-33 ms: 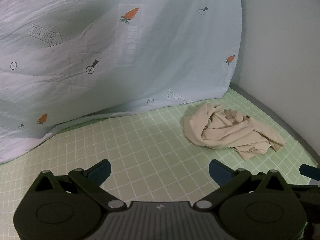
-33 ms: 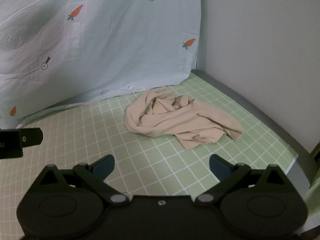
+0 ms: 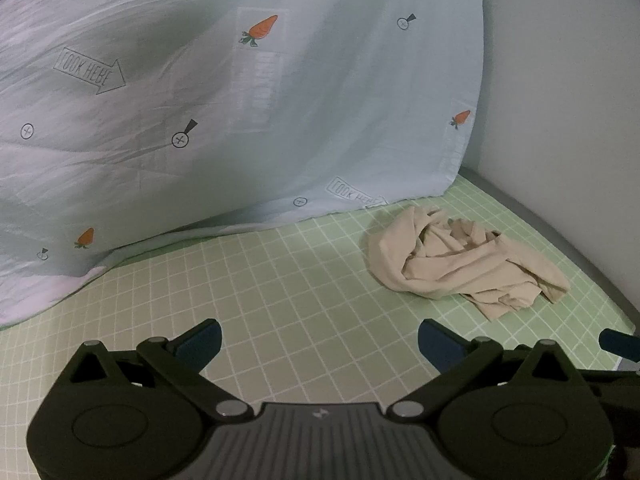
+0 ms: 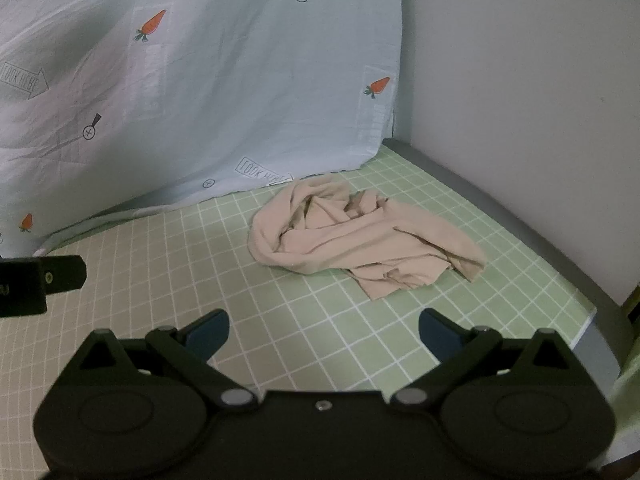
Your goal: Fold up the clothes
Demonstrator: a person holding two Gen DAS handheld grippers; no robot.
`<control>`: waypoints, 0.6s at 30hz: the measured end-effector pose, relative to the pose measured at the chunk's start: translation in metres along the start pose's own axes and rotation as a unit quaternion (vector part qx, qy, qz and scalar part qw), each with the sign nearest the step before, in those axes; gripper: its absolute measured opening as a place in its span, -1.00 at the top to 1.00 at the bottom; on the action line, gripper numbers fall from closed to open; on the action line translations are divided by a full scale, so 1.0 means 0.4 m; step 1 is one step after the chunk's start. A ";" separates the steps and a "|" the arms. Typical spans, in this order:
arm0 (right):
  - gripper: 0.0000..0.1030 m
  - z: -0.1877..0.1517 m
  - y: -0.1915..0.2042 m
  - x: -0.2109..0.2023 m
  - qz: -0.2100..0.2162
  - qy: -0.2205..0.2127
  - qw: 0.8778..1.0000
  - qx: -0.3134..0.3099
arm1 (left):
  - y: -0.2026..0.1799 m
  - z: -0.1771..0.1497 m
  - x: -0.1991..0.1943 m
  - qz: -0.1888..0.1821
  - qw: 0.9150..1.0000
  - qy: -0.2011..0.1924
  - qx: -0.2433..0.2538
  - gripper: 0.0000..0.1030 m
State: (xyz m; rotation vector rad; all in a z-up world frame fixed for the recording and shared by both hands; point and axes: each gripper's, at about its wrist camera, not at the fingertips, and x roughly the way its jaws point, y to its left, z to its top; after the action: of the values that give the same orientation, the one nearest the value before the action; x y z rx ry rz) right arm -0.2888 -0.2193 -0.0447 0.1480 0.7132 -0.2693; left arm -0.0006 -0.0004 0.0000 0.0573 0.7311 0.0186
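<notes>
Beige garment (image 4: pixel 360 236); green white-grid tablecloth (image 4: pixel 304 320); pale-blue carrot-print sheet (image 4: pixel 224 80).

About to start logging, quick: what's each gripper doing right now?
Left gripper: open, holding nothing.
Right gripper: open, holding nothing; beige garment lies ahead, untouched.

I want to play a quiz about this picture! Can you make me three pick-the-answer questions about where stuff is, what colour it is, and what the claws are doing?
1. Where does the crumpled garment lie?
A on the green checked sheet
B in a basket
C on a chair

2. What colour is the garment?
A red
B beige
C black

3. How are the left claw and right claw?
A both shut on cloth
B one open, one shut
C both open, holding nothing

Answers: 1 A, it rests on the grid sheet; 2 B, it looks pale tan; 3 C, the fingers stand apart, nothing between.
</notes>
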 end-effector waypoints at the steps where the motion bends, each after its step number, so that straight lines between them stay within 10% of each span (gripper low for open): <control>1: -0.98 0.000 -0.001 0.001 0.000 0.000 1.000 0.000 | 0.000 0.000 0.000 0.000 1.000 0.000 0.000 -1.00; 18: -0.98 -0.004 -0.023 0.010 0.000 0.001 1.000 0.003 | -0.029 -0.019 -0.005 0.002 1.000 0.003 0.000 -1.00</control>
State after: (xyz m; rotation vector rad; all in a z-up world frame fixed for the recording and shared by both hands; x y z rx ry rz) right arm -0.2898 -0.2283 -0.0489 0.1528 0.7139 -0.2715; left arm -0.0072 -0.0119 -0.0050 0.0581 0.7361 0.0226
